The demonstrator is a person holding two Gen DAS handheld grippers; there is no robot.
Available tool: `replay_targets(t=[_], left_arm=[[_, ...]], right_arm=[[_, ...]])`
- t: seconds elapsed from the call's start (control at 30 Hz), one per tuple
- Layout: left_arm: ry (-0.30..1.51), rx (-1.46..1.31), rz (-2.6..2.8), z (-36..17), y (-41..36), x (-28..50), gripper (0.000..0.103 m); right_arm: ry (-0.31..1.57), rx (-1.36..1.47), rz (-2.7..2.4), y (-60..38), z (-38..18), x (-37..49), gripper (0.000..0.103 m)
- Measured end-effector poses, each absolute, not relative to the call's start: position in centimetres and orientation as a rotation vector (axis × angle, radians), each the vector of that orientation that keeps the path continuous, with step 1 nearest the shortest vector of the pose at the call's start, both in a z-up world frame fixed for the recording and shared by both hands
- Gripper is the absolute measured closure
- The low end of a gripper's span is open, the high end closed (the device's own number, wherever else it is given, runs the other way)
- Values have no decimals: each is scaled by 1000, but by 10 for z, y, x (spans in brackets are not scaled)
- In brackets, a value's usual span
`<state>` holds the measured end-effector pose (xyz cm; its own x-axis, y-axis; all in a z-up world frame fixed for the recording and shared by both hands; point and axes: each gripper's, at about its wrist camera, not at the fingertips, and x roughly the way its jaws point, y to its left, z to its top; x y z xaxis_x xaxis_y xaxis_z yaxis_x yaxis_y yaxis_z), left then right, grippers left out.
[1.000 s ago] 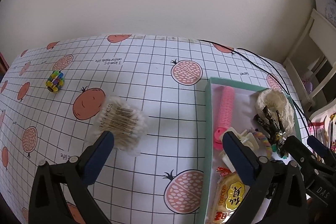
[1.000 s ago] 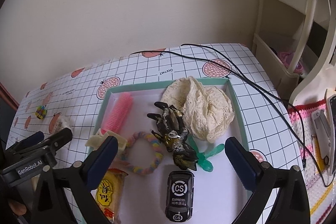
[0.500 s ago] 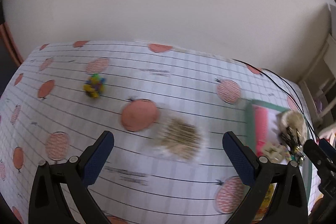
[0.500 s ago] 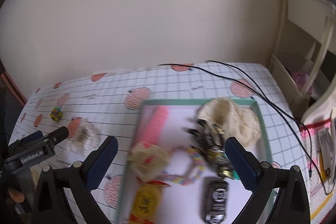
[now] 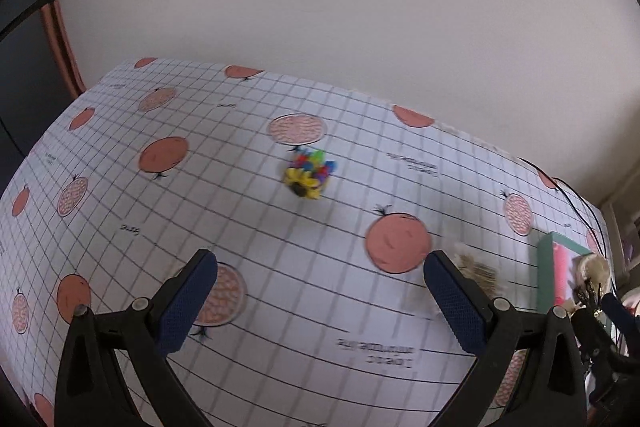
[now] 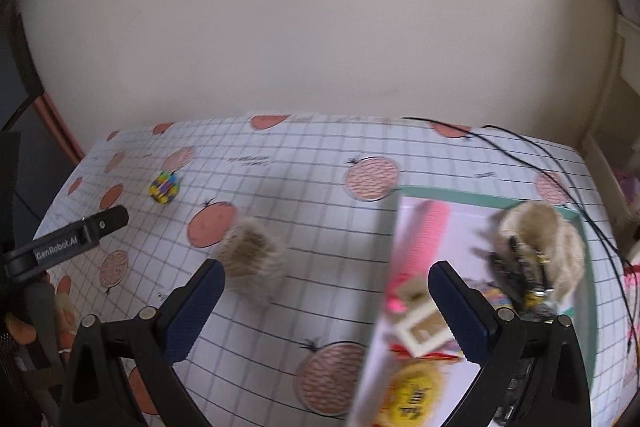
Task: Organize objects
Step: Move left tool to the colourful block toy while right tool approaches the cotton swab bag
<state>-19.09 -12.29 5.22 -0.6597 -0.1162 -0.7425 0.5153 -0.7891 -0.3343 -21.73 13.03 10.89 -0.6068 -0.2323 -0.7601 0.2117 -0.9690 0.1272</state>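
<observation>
The toy (image 5: pixel 310 174) is being framed dead ahead of the spread, empty left gripper (image 5: pixel 320 303), well apart on the cloth (image 5: pixel 248 227), while the swabs (image 6: pixel 252 255) are being faced by the spread, empty right gripper (image 6: pixel 326 303), left of the tray (image 6: pixel 472 193).

Home room: table with fruit-print gridded tablecloth (image 5: pixel 280 267), plain cream wall (image 6: pixel 320 27), white shelf unit (image 6: pixel 616 131) alongside.

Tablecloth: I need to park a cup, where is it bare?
Bare cloth lies between the colourful toy and the cotton swab pack, and from the pack to the teal tray. The tray itself is crowded; a black cable crosses behind it.
</observation>
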Motion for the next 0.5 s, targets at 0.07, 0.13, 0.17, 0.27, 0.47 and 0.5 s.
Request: replay_targets(t=[0.07,0.13,0.17,0.27,0.47,0.5], left_arm=[[768,1059,-2444,49,-132,-189,0],[768,1047,-2442,47,-139,-185,0],[773,1048,-2432,44,-144,-185,0],[810,1060,-2417,33,-153,-186,0],[877,1101,-2468,19,-160,-204,0],[851,1106,-2478,18,-159,-209,0]], right_arm=[[-17,1244,-2596,120,106,-217,0],[-1,1241,-2583,110,104,-217,0],[8,1240,-2576,105,102,-217,0],[57,1261,-2552,91,92,-218,0],[78,1310,-2523,73,72,-222,0],[78,1322,-2516,71,67,-224,0]])
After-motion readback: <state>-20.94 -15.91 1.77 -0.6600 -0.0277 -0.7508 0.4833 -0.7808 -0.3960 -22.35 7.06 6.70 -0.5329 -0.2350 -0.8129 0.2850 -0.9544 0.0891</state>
